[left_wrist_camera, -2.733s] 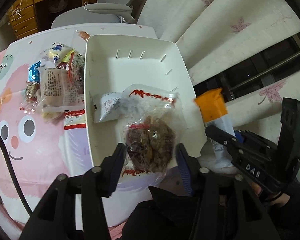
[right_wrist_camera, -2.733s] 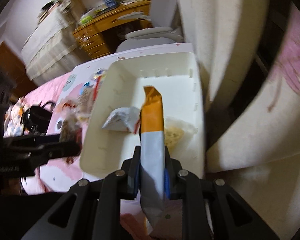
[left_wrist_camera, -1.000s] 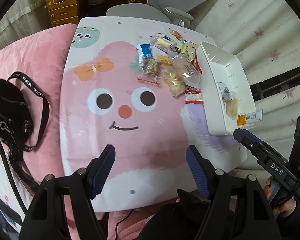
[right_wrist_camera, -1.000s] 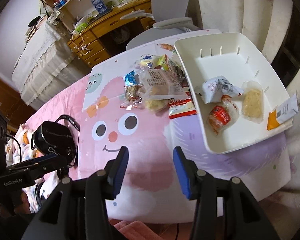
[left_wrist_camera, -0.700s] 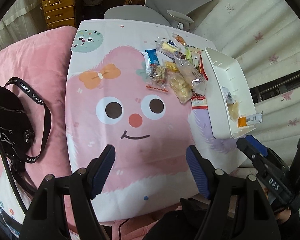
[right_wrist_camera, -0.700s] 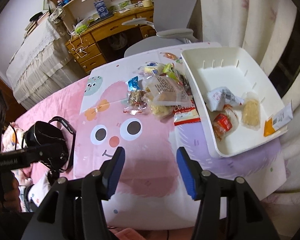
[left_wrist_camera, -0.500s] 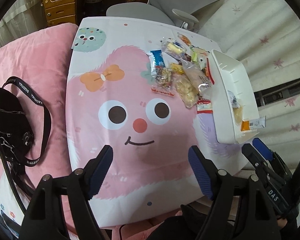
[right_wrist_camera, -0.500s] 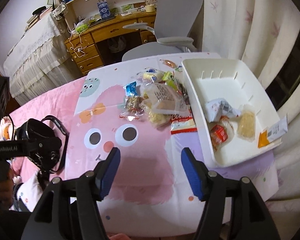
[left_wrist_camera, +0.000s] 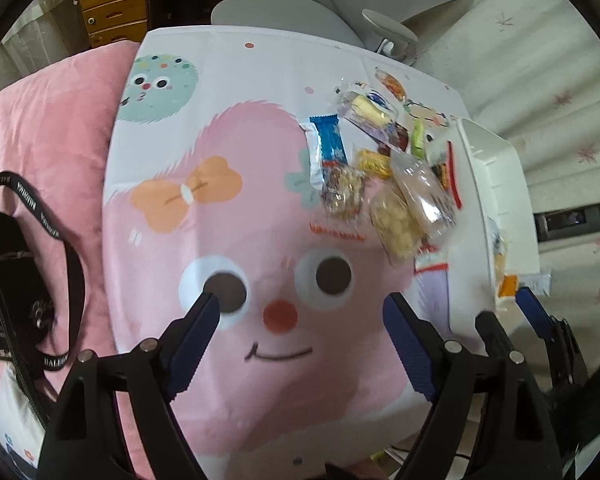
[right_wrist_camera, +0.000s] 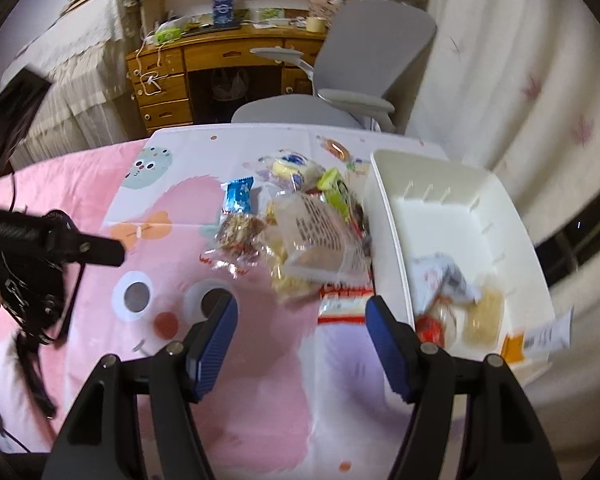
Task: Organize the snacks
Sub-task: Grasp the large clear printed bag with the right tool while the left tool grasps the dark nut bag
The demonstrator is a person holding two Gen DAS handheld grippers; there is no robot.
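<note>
A pile of wrapped snacks (right_wrist_camera: 300,236) lies on the pink cartoon tablecloth (right_wrist_camera: 256,364), left of a white bin (right_wrist_camera: 496,208). The bin holds several packets, and an orange-and-white packet (right_wrist_camera: 540,340) hangs over its near rim. In the left wrist view the pile (left_wrist_camera: 384,184) is upper right and the bin (left_wrist_camera: 496,172) stands at the right edge. My left gripper (left_wrist_camera: 300,320) is open and empty above the cloth's cartoon face. My right gripper (right_wrist_camera: 300,320) is open and empty, just in front of the pile.
A grey office chair (right_wrist_camera: 356,76) stands behind the table, with a wooden desk (right_wrist_camera: 204,76) beyond it. A black bag with a strap (left_wrist_camera: 16,272) lies on the pink blanket at the left. Curtains (right_wrist_camera: 520,92) hang on the right.
Both grippers let their packets go into the bin, pulled far back, then moved closer to the table. Both are now open and empty.
</note>
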